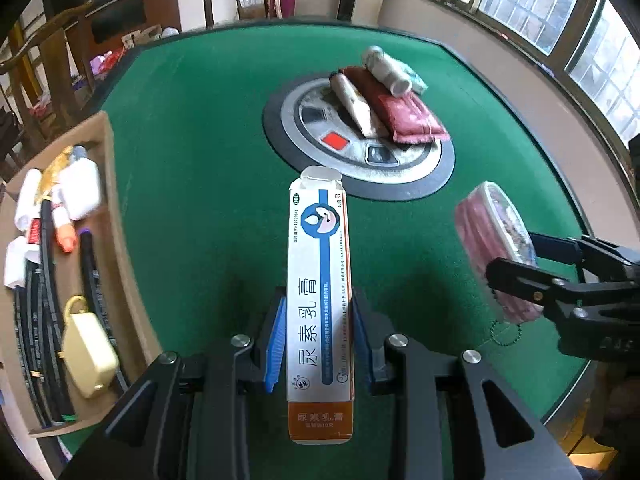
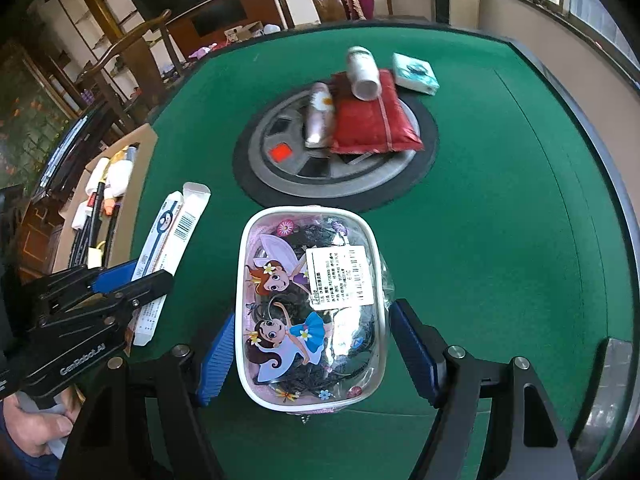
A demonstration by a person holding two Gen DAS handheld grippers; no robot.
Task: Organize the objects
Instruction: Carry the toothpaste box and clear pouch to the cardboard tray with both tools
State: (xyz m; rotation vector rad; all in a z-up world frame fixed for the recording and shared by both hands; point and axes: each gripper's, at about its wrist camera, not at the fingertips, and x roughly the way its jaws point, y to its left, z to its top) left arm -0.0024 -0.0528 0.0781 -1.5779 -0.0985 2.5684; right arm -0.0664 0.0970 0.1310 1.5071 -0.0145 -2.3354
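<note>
The left gripper (image 1: 319, 340) is clamped on a long white and blue cream box (image 1: 320, 280). Its blue pads press on both long sides of the box. The right gripper (image 2: 310, 354) is clamped on a see-through pouch (image 2: 312, 308) with two cartoon fairies on it. Both things are held up over the near part of the green table (image 1: 200, 140).

The left view shows the front of the cream box, with big letters and an orange end. The right view shows its other side, with a barcode. The left view shows the pouch only from its pink edge, while the right view shows its whole front and a white label.

In the middle of the table is one round grey plate (image 1: 296, 120) with a red square on it. A small pile lies on its far side: one red cushion-like bag (image 2: 372, 116), one pink tube (image 2: 319, 120) beside it, and one white bottle (image 2: 362, 72) lying on the bag. One small blue and white tissue pack (image 2: 414, 72) sits just past the bag. The right view shows the pack whole, but the left view shows only a corner.

At the left edge of the table is one cardboard box (image 1: 108, 168). The left view looks into it: white bottles, black cords and one pale yellow thing. A hand (image 2: 36, 428) shows in the bottom left corner of the right view only.
</note>
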